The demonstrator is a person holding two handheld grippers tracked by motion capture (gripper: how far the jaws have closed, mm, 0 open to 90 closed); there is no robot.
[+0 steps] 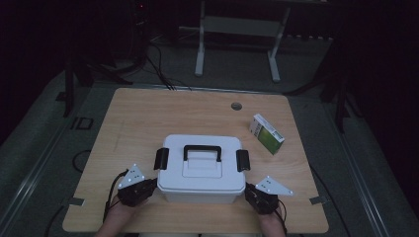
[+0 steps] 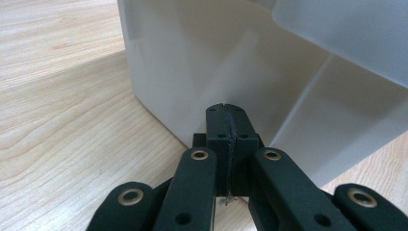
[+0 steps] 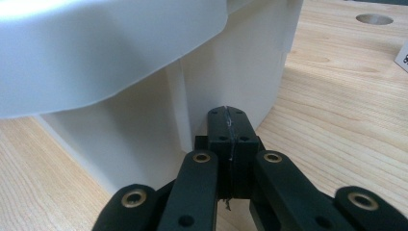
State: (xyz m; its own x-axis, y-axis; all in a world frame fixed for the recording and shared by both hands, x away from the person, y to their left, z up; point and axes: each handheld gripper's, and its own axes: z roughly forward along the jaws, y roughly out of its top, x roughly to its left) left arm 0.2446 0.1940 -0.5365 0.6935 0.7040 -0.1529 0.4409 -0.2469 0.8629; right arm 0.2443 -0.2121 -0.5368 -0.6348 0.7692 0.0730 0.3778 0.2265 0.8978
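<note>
Jaws of left gripper and right gripper closed, against white box.

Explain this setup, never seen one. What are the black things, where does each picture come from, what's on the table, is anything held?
No robot here: a person holds a two-jaw tool in each hand. The high view looks down on the wooden table; the left gripper and right gripper sit at the near corners of a white lidded box with a black handle and black side latches. The other two pictures come from cameras riding on the grippers, looking along their own jaws. Both show jaws pressed shut with nothing between them, close to the box wall; whether they touch it is unclear. A green and white carton lies apart, toward the far right.
</note>
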